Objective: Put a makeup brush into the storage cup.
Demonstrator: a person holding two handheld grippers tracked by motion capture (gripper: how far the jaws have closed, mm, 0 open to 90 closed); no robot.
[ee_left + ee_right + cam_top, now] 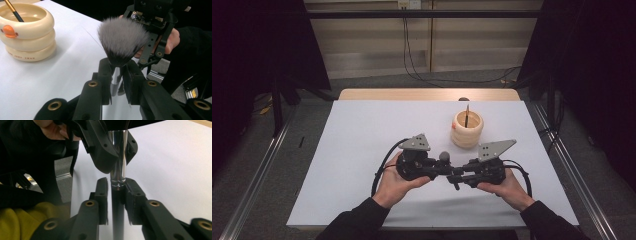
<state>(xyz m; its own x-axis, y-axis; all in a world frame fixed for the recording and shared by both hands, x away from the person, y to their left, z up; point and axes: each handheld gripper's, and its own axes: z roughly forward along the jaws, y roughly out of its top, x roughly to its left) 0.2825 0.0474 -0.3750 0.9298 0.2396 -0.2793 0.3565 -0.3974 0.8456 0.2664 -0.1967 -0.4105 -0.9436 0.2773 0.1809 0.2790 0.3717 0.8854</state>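
A makeup brush with a fluffy grey head, a shiny silver ferrule and a black handle is held between both grippers above the white table. My left gripper is shut on the ferrule just below the bristles. My right gripper is closed around the black handle right under the ferrule. In the high view the left gripper and the right gripper meet tip to tip near the table's front, with the brush head sticking up between them.
A cream ringed holder with an orange duck bill mark stands behind the grippers, right of centre, with a thin dark brush in it. A wooden strip runs along the table's far edge. Metal rails flank both sides.
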